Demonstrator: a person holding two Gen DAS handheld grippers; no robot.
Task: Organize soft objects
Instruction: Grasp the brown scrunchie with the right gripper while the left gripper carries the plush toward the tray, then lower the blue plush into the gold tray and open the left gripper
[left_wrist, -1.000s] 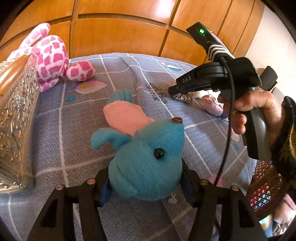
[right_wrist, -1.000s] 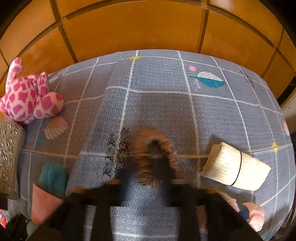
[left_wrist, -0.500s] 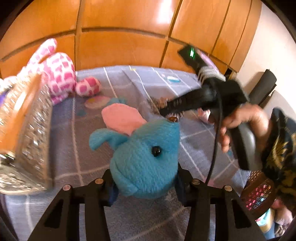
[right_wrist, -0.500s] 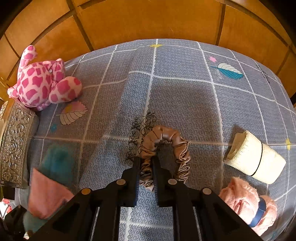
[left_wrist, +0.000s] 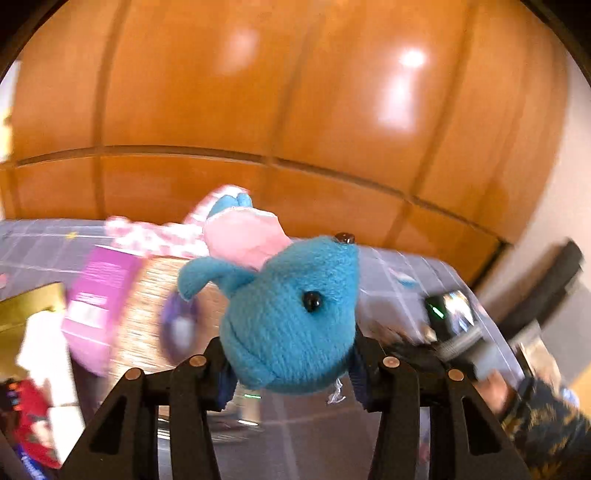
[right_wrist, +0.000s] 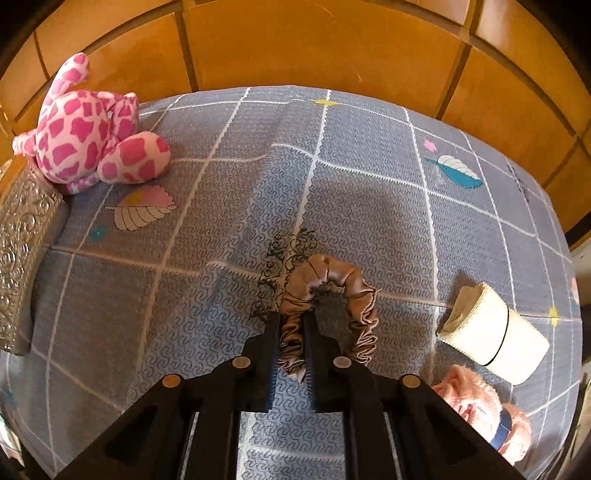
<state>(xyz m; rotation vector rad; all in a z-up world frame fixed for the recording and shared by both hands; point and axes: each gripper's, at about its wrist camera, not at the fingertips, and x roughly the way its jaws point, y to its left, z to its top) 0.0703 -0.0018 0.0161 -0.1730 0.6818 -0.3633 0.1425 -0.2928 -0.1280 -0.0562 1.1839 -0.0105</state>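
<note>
Nearest the left wrist camera, the left gripper (left_wrist: 291, 360) is clamped on the head of a blue plush toy (left_wrist: 291, 314), one pad on each cheek, so the soft body is squeezed just enough to hang clear of the bed while its pink wing (left_wrist: 243, 236) and tail trail toward twelve o'clock. Gripping it by the firm, stuffed head rather than a floppy fin probably keeps it from swinging or slipping as it is carried. Behind the toy, at about nine o'clock, there seems to be an open container with a purple box (left_wrist: 99, 295) in it, though heavy blur makes that uncertain; if so, it is the likely drop-off place. In the right wrist view, the right gripper (right_wrist: 293, 354) has its jaws nearly together, pinching one side of a brown satin scrunchie (right_wrist: 328, 295) that rests on the grey patterned bedspread (right_wrist: 221, 221); taking it by a single fold of the ring gives a thin, secure bite on slippery fabric. At three o'clock from the scrunchie lies a cream fabric roll (right_wrist: 495, 336), and at about four o'clock a pink fluffy item (right_wrist: 476, 406). Far off at ten o'clock a pink spotted plush (right_wrist: 88, 136) sits against the wooden headboard (right_wrist: 314, 44), beside an embossed silver box (right_wrist: 22, 251).
</note>
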